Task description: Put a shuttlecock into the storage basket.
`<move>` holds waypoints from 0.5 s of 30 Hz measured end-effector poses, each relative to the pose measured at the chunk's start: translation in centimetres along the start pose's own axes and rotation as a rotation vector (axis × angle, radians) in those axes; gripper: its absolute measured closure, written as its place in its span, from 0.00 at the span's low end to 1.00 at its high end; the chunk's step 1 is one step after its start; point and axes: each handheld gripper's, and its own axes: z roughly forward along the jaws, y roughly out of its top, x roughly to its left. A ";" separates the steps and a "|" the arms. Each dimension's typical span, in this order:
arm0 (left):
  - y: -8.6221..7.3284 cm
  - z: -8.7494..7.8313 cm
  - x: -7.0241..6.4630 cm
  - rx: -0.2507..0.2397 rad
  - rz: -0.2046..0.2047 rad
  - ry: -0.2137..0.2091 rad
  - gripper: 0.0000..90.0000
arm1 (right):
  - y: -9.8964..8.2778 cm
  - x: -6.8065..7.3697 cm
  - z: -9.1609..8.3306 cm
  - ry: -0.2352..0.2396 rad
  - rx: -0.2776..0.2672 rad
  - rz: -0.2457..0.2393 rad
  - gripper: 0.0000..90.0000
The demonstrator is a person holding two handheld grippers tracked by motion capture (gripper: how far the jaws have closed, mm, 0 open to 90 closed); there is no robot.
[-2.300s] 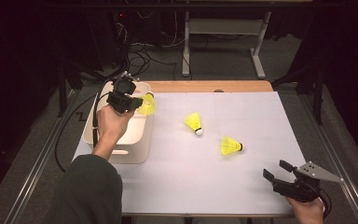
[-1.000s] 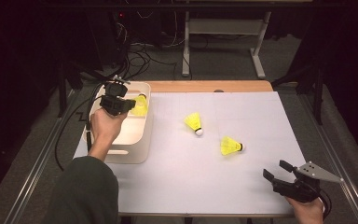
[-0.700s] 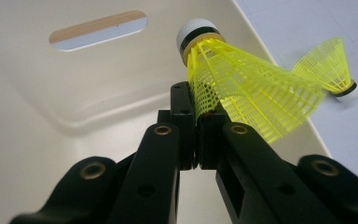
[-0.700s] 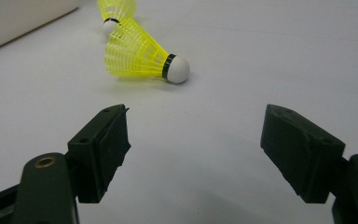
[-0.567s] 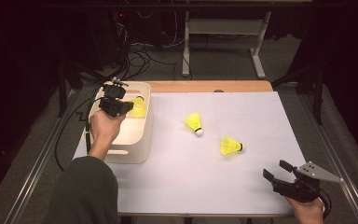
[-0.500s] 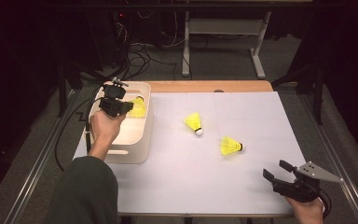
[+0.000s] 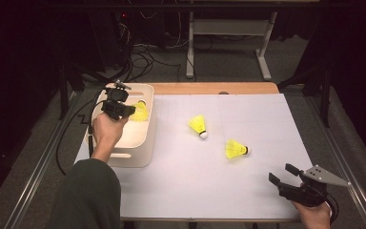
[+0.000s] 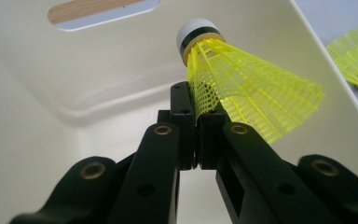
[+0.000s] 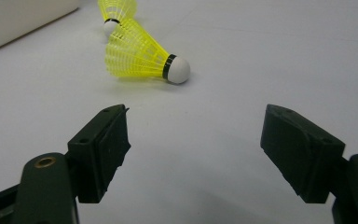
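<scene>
My left gripper (image 7: 125,111) hangs over the far end of a cream plastic bin (image 7: 138,153), shut on a yellow shuttlecock (image 7: 141,110). In the left gripper view the jaws (image 8: 197,122) pinch the mesh skirt of this shuttlecock (image 8: 247,93), whose white cork points up toward the bin's far wall (image 8: 98,56). Two more yellow shuttlecocks (image 7: 198,126) (image 7: 235,149) lie on the white table. My right gripper (image 7: 280,175) rests open near the front right corner; its jaws (image 9: 193,154) face the nearer shuttlecock (image 9: 142,58), well apart from it.
The white tabletop (image 7: 248,109) has a wooden strip along its far edge. Past the bin's right wall another shuttlecock (image 8: 354,56) lies on the table. A black cable trails from the left gripper off the table's left side. Dark floor, cables and a desk frame lie beyond.
Since the oldest frame my left gripper has carried the shuttlecock a little to the left over the bin. Over the last second nothing visibly moved. The right gripper has kept still.
</scene>
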 end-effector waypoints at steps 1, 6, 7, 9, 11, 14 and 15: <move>0.0 0.1 0.0 0.002 0.000 0.001 0.98 | 0.0 0.0 0.0 0.001 0.000 0.001 0.27; 0.1 0.4 -0.1 0.016 0.006 0.000 0.98 | 0.0 0.0 0.0 0.001 0.000 0.000 0.27; 0.1 0.5 -0.1 0.018 0.004 -0.001 0.98 | 0.0 0.0 0.0 0.001 0.000 0.000 0.27; 0.1 0.6 -0.1 0.028 0.008 -0.001 0.98 | 0.0 0.0 0.0 0.002 0.000 0.001 0.27; 0.1 0.7 -0.1 0.033 0.010 0.000 0.98 | 0.0 0.0 0.0 0.002 0.001 0.002 0.27; 0.2 1.0 -0.1 0.044 0.013 0.001 0.98 | 0.0 0.0 0.0 0.002 0.001 0.002 0.27; 0.2 1.0 -0.1 0.050 0.015 0.001 0.98 | 0.0 0.0 0.1 0.001 0.001 0.002 0.27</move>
